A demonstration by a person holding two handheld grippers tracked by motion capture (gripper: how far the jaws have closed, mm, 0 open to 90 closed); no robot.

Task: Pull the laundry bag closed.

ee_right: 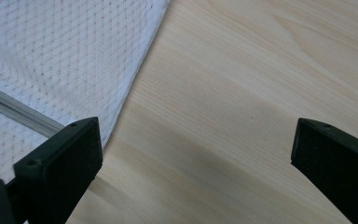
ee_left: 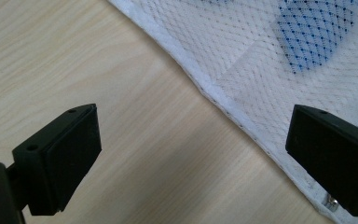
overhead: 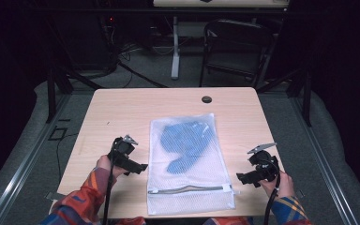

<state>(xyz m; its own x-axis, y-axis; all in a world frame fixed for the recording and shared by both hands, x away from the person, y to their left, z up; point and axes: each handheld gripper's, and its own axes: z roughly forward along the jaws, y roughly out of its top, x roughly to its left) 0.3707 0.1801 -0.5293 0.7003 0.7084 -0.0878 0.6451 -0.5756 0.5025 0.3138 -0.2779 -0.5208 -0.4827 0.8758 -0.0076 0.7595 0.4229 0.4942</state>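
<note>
bag: white mesh laundry bag point(overhead: 190, 164) mid-table, zipper end at 6 o'clock, blue garment point(overhead: 186, 142) inside, probably a sock.
left gripper point(overhead: 138, 167): jaws spread, empty, at bag's 9 o'clock edge.
right gripper point(overhead: 243, 178): spread, empty, at 3 o'clock.
step: pinch hem only, by the zipper point(overhead: 190, 190).
around: cable grommet point(overhead: 206, 99) at 12; nothing blocking.
</note>
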